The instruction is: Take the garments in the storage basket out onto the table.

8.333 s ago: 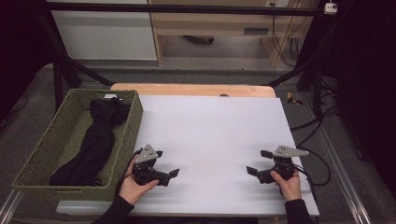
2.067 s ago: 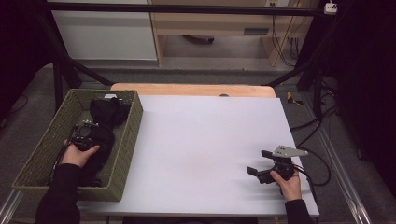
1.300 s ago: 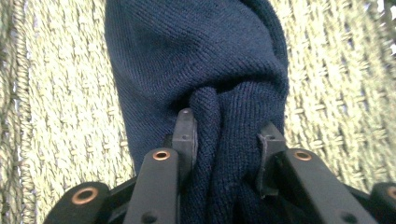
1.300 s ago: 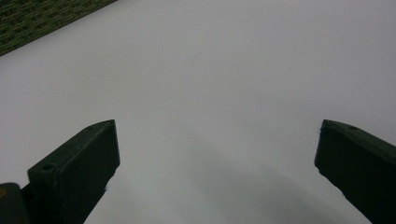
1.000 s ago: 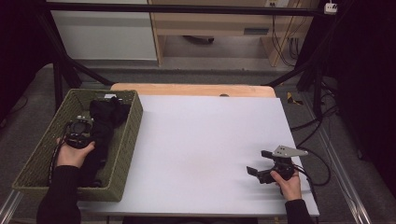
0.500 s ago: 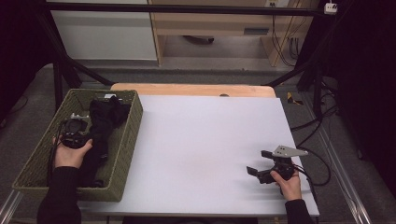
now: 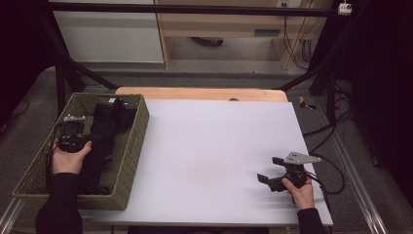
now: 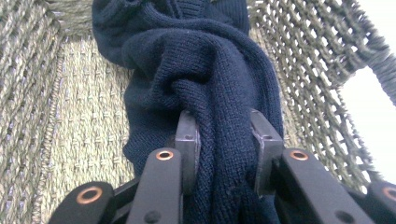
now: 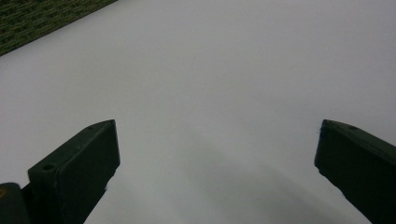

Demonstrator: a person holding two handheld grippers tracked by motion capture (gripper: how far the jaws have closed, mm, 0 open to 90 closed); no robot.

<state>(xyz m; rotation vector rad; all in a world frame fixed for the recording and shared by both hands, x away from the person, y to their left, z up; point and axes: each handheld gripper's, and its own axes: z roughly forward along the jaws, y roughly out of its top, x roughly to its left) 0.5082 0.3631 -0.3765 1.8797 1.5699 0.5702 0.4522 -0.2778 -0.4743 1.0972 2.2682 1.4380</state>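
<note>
A dark navy knitted garment (image 8: 205, 74) is seen gripped by the left hand-held gripper (image 8: 223, 151), a thick fold of the knit being pinched between its two jaws. The grasp can therefore be counted as made, while the lifting out is judged to be barely begun: in the high view the garment (image 7: 104, 131) is found lying along the length of the woven green basket (image 7: 134, 141), with most of its bulk resting on the basket floor. What is left, as far as can be judged, is for the garment to be raised over the rim and brought across to the white tabletop (image 7: 214, 156), on which nothing has yet been laid.

The basket is set at the left edge of the tabletop, and nothing besides the garment is made out inside it (a small lighter patch near the far end is too small to be identified). Its woven wall (image 8: 32, 93) is seen close on either side of the pinched fold.

The right hand-held gripper (image 7: 272, 178) is held low over the near right part of the tabletop, well apart from the basket, with its jaws spread wide and nothing between them.
</note>
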